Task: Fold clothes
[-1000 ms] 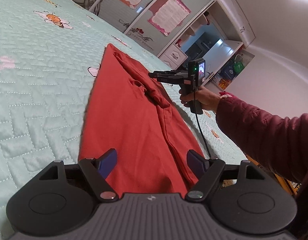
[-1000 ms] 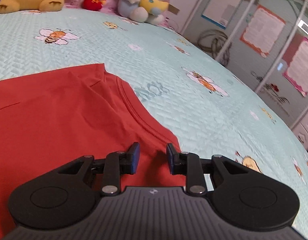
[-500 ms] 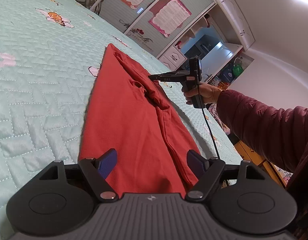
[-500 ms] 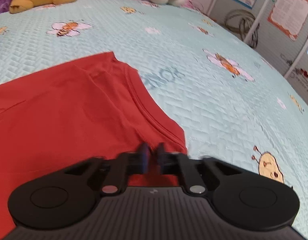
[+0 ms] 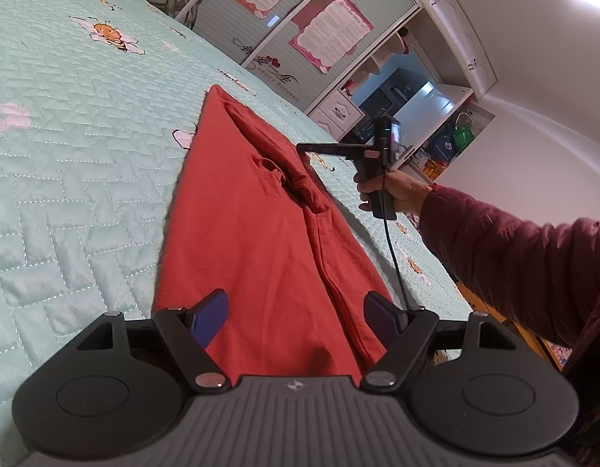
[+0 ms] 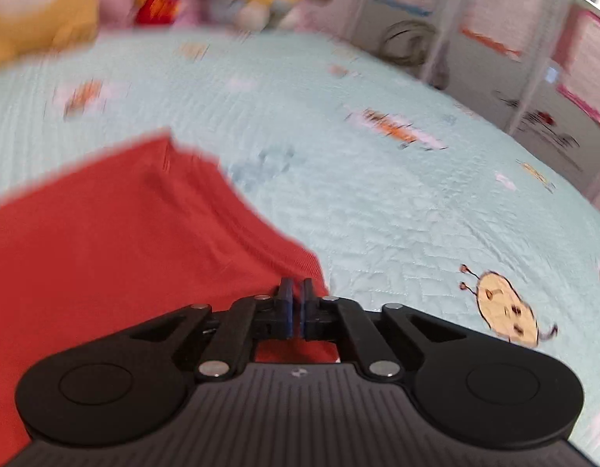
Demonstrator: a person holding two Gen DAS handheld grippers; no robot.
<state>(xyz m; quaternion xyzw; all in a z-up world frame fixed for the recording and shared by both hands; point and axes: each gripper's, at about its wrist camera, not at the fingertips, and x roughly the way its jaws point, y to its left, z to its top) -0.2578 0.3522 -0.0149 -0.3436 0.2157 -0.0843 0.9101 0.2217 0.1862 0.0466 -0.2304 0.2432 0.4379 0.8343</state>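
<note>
Since a second ago the right gripper (image 6: 296, 303) has drawn its fingers nearly together and come away from the red garment (image 5: 261, 233), and the bed now streaks past its camera in blur. Its jaws are easing apart again by a sliver; only a narrow slit shows between the blue pads, with red cloth showing behind and below them, though the blur hides whether any fabric is caught in the slit. From the left wrist view that gripper (image 5: 300, 147) sits raised off the bed beside the garment's bunched fold, gripped by the person's hand (image 5: 393, 190) in a maroon sleeve (image 5: 513, 264). The left gripper (image 5: 296, 315) has not shifted: its fingers stand wide apart over the near end of the garment, touching nothing that can be seen. The garment lies folded lengthways into a long strip on the pale green quilt (image 5: 74, 148), running away toward the far right corner of the bed. Plush toys (image 6: 35, 7) line the far edge, badly blurred.
</note>
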